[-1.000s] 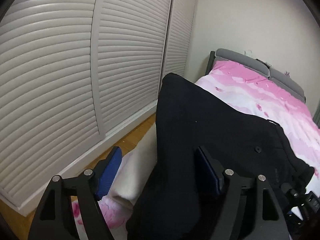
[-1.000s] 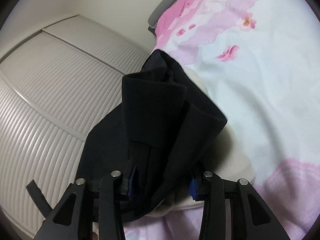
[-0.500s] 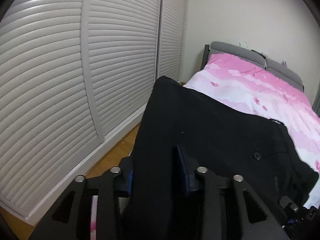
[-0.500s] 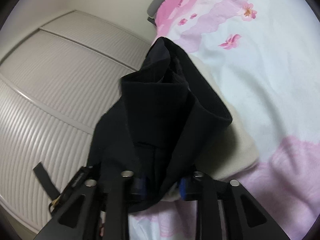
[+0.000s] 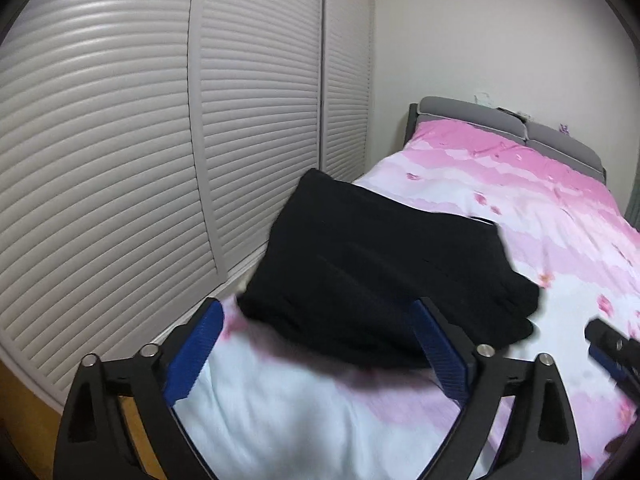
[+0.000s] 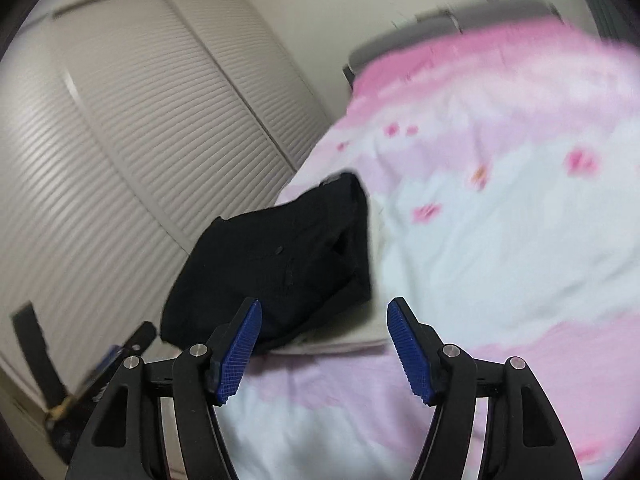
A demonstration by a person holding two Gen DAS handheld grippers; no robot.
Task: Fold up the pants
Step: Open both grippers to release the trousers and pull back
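From the left wrist, the left gripper [image 5: 316, 350] has its jaws spread wide with nothing between them. The black pants [image 5: 372, 276] lie bundled on the bed [image 5: 560, 216] at its left edge, just past the fingertips, and the right finger overlaps their near edge in the picture. Beyond the bed's edge a narrow strip of wooden floor [image 5: 12, 384] runs along the slatted closet doors [image 5: 120, 140]; the pink and white bedspread lies open to the right. The cloth looks soft and matte, blurred at its edges. The right gripper [image 5: 612, 348] is cut off at the frame's right side.

From the right wrist, the right gripper [image 6: 324, 344] is likewise spread and holds nothing. The pants [image 6: 280, 264] rest on a flat cream fabric [image 6: 360, 332] near the bed's left edge. Most of this view is smeared; a dark strap [image 6: 36, 356] at lower left is hard to make out.
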